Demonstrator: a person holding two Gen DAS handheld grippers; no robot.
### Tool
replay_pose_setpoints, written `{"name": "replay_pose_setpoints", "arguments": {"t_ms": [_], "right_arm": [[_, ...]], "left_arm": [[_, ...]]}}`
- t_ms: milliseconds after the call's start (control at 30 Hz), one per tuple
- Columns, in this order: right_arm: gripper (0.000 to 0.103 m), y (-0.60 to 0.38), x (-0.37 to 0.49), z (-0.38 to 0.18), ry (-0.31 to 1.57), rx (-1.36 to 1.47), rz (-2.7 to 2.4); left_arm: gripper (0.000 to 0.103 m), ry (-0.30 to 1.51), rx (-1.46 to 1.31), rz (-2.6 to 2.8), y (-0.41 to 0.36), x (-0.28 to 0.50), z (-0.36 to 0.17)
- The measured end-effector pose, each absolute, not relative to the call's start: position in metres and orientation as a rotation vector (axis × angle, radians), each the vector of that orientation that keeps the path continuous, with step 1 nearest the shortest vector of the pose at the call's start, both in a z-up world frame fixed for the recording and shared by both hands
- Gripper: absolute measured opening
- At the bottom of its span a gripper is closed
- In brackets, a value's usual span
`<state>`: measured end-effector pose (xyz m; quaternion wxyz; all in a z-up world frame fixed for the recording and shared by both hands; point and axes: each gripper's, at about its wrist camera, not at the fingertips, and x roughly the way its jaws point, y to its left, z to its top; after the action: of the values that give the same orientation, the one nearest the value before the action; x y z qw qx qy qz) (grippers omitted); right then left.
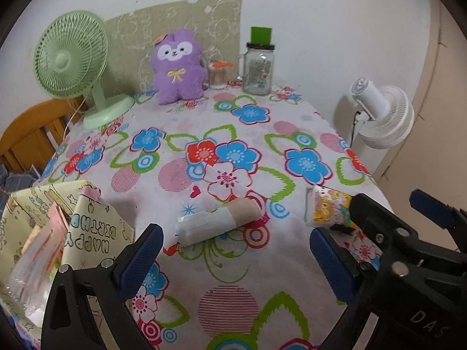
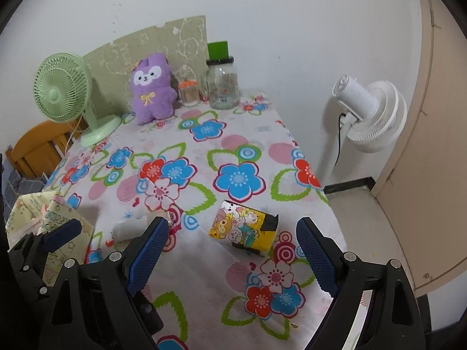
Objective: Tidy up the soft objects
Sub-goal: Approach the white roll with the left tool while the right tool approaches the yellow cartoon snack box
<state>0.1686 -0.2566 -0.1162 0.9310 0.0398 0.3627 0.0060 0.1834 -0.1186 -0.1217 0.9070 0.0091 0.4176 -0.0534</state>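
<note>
- Yellow cartoon-print packet [image 1: 328, 208]: in the left wrist view its right end is hidden behind the right gripper [image 1: 379, 224].
- Taped cardboard roll [image 2: 130, 229]: in the right wrist view, largely covered by that claw's left finger; only a pale end shows.
- Gift bag [image 1: 96, 227]: left of the left gripper [image 1: 236, 253]; cut off by the picture's edge, contents blurred.
- Glass jar [image 1: 258, 71]: far ahead of the claw; label print too small to read.
- Wooden chair [image 1: 32, 137]: mostly hidden behind the table.
</note>
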Motion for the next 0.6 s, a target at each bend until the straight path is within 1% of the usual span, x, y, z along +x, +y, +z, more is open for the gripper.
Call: {"name": "replay_pose_setpoints", "arguments": {"t_ms": [600], "right_arm": [[0.091, -0.260, 0.213, -0.156, 0.846, 0.100, -0.036]], "left_arm": [[0.101, 0.970, -0.038, -0.004, -0.100, 0.222, -0.168]]}}
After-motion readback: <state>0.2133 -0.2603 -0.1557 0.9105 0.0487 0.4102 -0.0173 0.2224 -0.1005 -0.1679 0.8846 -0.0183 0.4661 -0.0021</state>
